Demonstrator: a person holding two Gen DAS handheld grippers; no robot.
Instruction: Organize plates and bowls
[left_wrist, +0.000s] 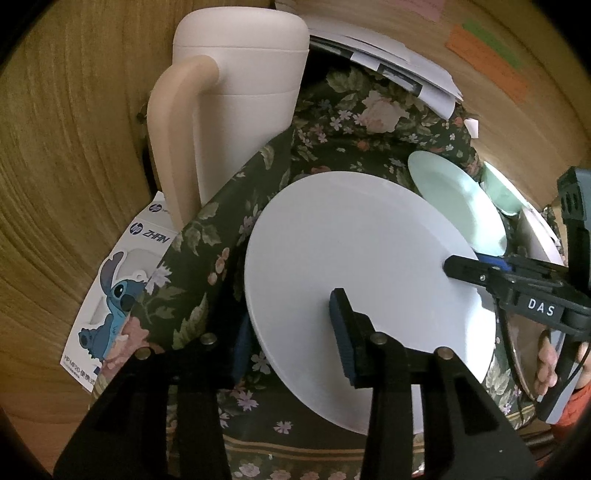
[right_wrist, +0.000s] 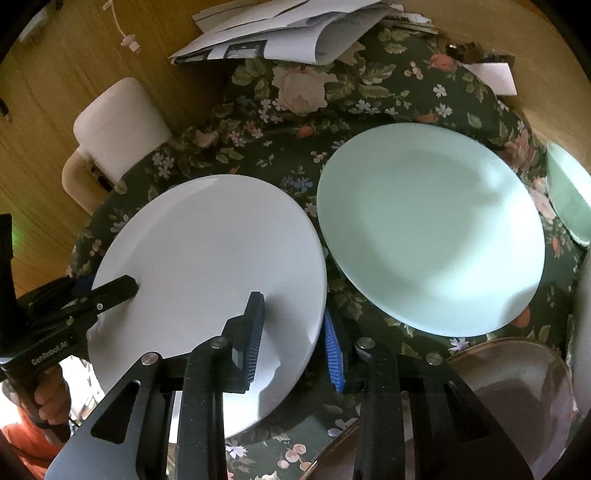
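Fingers of the left gripper (left_wrist: 291, 334) and right gripper (right_wrist: 295, 341) are straddling opposite rims of the round white plate (right_wrist: 207, 280) at frame centre, unclosed; uneven squeezing risks knocking it against the pale green plate (right_wrist: 432, 229).

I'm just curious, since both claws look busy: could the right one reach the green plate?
Probably, once clear of the white plate, whose rim the right gripper straddles. The green plate lies bare right beside it, nothing between.
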